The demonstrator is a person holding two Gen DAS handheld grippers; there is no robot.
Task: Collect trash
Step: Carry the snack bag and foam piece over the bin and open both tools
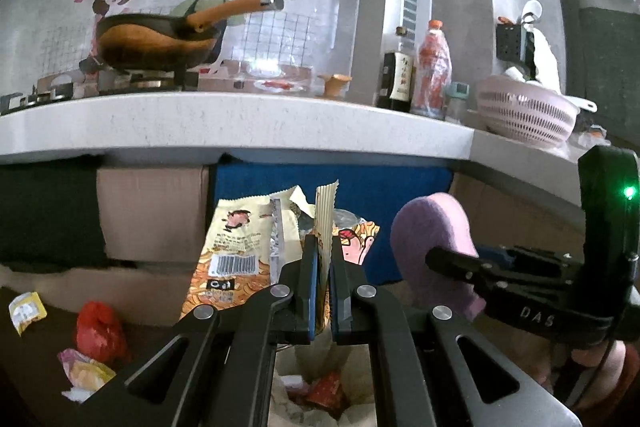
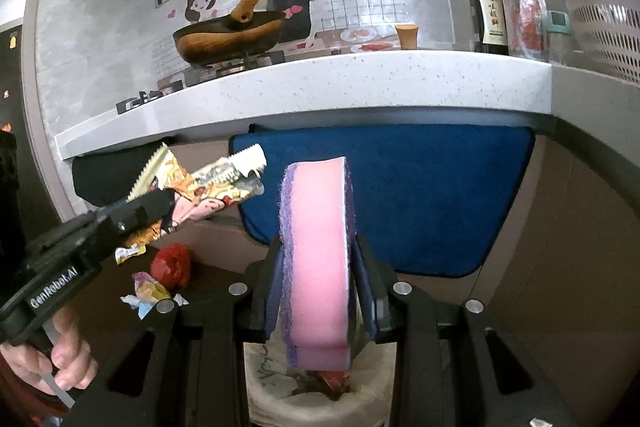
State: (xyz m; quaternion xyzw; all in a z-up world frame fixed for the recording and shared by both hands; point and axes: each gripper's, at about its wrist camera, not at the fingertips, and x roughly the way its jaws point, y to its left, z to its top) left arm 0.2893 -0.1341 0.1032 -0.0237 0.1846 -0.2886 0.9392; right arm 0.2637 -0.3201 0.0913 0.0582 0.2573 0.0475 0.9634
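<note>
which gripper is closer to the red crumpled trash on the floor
Left. The left gripper, shut on a snack wrapper, hangs beside the red trash; the right gripper, holding the sponge, is farther off.

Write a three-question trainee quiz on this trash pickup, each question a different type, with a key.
1. True or false: the left gripper is shut on a snack wrapper.
2. The right gripper holds: A) a bottle B) a pink sponge C) a pan.
3. Fill in: below both grippers sits a lined trash ___.

Key: 1 true; 2 B; 3 bin.
</note>
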